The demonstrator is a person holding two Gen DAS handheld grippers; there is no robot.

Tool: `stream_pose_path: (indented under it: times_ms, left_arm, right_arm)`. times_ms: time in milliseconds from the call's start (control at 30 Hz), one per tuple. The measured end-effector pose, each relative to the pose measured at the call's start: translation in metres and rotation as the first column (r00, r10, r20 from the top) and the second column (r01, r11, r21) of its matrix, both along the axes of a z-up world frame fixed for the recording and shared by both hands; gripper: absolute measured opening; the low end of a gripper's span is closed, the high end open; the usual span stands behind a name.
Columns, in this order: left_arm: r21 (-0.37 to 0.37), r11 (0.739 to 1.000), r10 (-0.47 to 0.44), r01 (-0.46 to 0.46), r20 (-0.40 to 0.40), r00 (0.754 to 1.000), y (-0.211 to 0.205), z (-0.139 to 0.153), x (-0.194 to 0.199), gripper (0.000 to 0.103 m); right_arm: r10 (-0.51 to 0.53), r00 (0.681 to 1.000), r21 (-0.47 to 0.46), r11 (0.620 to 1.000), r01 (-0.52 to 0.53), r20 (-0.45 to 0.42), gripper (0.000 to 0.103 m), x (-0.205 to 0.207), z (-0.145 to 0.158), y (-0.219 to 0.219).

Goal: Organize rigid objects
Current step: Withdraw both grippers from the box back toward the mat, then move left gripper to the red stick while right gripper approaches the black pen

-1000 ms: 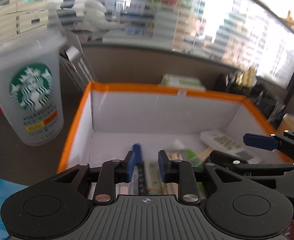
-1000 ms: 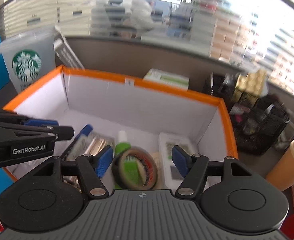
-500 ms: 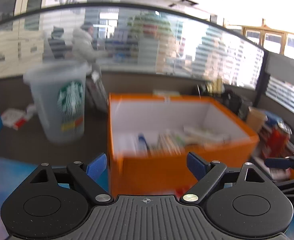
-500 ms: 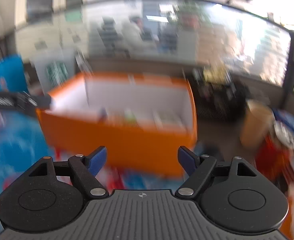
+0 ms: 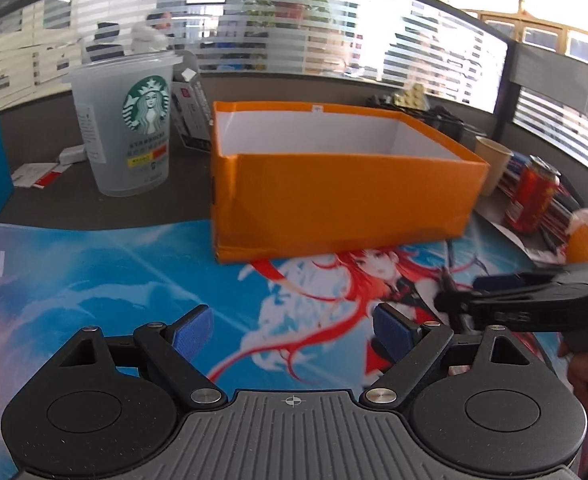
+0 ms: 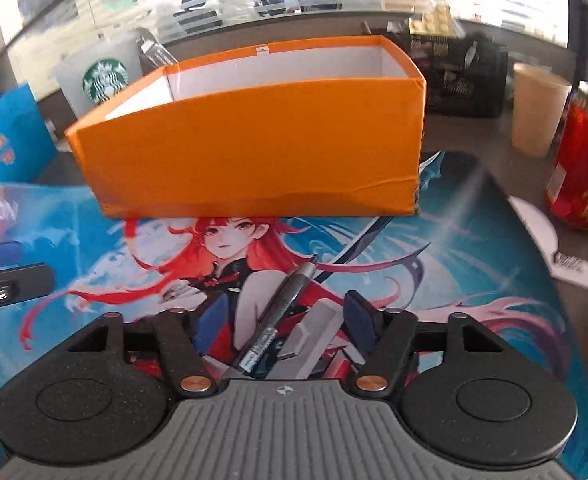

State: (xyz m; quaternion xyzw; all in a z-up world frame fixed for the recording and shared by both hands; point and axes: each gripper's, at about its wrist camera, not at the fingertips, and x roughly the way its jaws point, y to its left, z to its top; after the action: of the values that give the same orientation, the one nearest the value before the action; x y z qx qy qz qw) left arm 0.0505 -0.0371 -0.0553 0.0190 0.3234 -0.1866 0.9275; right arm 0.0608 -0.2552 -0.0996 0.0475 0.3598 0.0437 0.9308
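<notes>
We've got the right hand-held gripper (image 6: 283, 326) closing w/ a pen (image 6: 279, 314) lying on the mat (image 6: 474, 264) between its pads, not yet touched. Left hand-held gripper (image 5: 291, 326) is wide apart, nothing in it. Orange box (image 6: 253, 144) sits at the mat's far edge.

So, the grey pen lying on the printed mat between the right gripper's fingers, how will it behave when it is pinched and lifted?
The pen looks stiff and thin, so probably light. Its round barrel may roll on the smooth mat if nudged. The right hand-held gripper is closing around it without contact yet; the pen lies slanted across the gap, so it may twist.
</notes>
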Motion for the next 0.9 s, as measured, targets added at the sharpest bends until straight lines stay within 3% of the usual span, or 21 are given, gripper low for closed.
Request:
stream_pose_path:
  times_ms: [100,367,700,900]
  left_arm:
    - [0.010,1.000,-0.014,0.014,0.005,1.000,-0.006,0.001,-0.008,0.089]
    - [0.034,0.997,-0.075,0.075,0.019,0.997,-0.025,0.005,-0.030,0.089]
    - [0.055,0.986,-0.160,0.159,0.028,0.987,-0.060,0.004,-0.059,0.089]
    - [0.115,0.978,-0.181,0.173,0.060,0.982,-0.090,-0.012,-0.074,0.089]
  right_arm:
    - [0.000,1.000,-0.118,0.993,0.002,0.022,0.046,-0.002,-0.005,0.013]
    - [0.030,0.998,-0.206,0.978,-0.019,0.049,0.023,-0.011,-0.006,0.014]
    - [-0.013,0.998,-0.149,0.989,0.021,0.053,0.023,-0.028,-0.007,-0.031]
    - [-0.012,0.998,-0.146,0.989,0.022,0.063,0.023,-0.037,-0.008,-0.042]
